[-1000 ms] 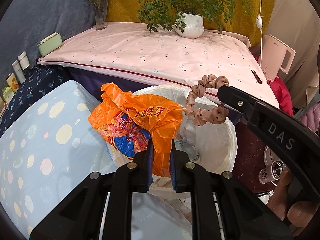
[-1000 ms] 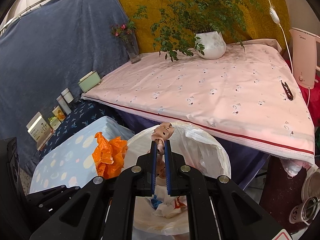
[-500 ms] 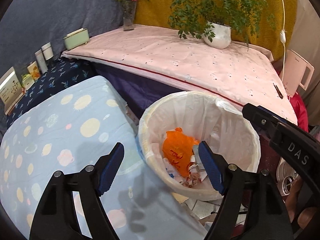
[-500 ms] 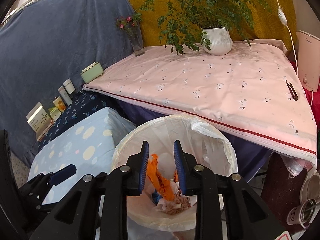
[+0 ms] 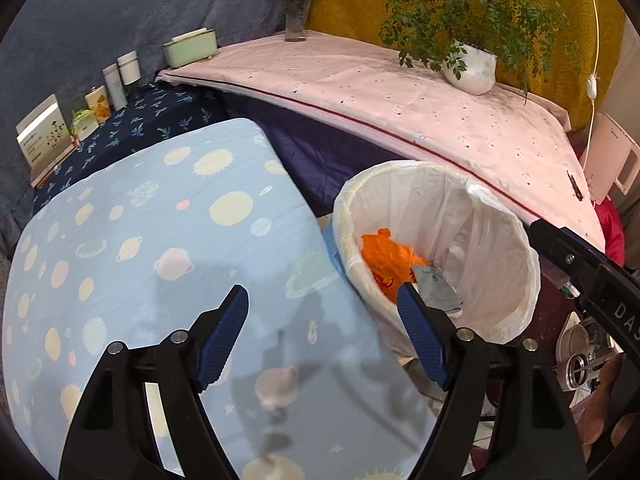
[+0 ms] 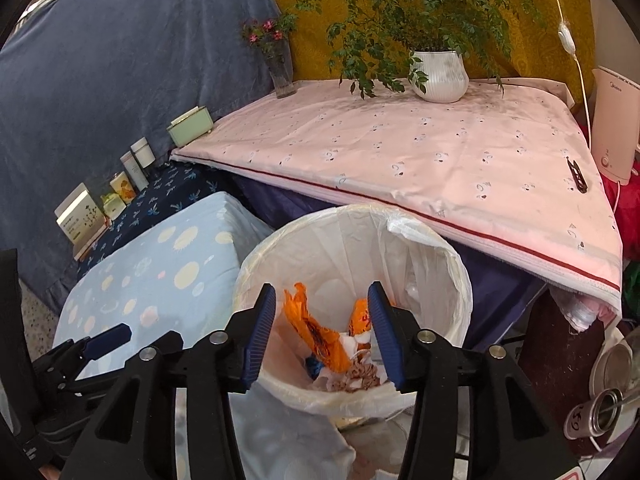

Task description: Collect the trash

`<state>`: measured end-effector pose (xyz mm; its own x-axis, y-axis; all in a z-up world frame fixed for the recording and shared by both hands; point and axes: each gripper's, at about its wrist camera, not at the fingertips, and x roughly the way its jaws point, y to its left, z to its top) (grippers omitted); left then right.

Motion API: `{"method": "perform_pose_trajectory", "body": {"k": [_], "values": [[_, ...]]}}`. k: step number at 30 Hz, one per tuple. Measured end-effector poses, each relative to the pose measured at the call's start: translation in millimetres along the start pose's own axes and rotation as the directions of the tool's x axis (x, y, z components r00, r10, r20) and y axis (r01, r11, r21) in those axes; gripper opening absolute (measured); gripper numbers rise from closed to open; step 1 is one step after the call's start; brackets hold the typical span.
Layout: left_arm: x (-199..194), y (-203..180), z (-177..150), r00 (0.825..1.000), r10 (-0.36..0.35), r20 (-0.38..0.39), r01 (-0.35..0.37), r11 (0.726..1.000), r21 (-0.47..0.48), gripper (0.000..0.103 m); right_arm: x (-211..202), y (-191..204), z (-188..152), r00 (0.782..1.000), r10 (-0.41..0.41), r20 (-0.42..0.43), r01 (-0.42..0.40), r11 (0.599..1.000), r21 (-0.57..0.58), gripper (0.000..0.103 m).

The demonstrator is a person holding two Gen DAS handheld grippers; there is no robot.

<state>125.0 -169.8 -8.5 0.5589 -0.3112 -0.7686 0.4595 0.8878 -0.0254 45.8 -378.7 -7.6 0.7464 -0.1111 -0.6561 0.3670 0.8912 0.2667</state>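
Moved: orange bag and scrunchie now in bin
Left gripper: wide, empty
Right gripper: wide, empty

Trash bin mouth open upward; access from above unblocked. Inside, orange plastic bag and brown scrunchie lie low, upper part of white liner free.

Pink-covered table edge overhangs just behind bin, limits approach from far side. Blue planet-print cushion touches bin on left side, top surface bare, flat.

Right gripper with jaws apart above bin mouth. Left gripper with jaws wide apart above cushion edge, beside bin rim.

Cans crowd floor right of bin.
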Motion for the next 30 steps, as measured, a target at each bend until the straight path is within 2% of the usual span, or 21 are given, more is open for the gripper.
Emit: {"method": "perform_pose_trajectory", "body": {"k": [5, 11, 20, 21, 23, 30], "values": [[-7, 4, -10, 1.000, 0.023, -0.007, -0.023, 1.000, -0.003, 0.073, -11, 3, -11, 0.999, -0.039, 0.008, 0.040, 0.999, -0.019, 0.067], [-18, 9, -16, 0.999, 0.046, 0.013, -0.045, 0.999, -0.011, 0.083, -21, 8, -22, 0.997, -0.079, 0.005, 0.079, 0.995, -0.062, 0.081], [-27, 15, -26, 0.997, 0.071, 0.024, -0.071, 0.997, -0.022, 0.091, -30, 10, -33, 0.994, -0.112, -0.013, 0.110, 0.990, -0.087, 0.086], [-27, 15, -26, 0.997, 0.075, 0.025, -0.074, 0.997, -0.024, 0.092, -30, 10, -33, 0.994, -0.111, -0.017, 0.109, 0.991, -0.082, 0.087], [-27, 17, -27, 0.997, 0.076, 0.024, -0.075, 0.997, -0.031, 0.094, -30, 9, -35, 0.994, -0.105, -0.025, 0.103, 0.992, -0.070, 0.097], [-23, 22, -32, 0.997, 0.075, 0.015, -0.074, 0.996, -0.058, 0.095, -30, 11, -38, 0.991, -0.136, -0.016, 0.134, 0.986, -0.098, 0.097]]}}
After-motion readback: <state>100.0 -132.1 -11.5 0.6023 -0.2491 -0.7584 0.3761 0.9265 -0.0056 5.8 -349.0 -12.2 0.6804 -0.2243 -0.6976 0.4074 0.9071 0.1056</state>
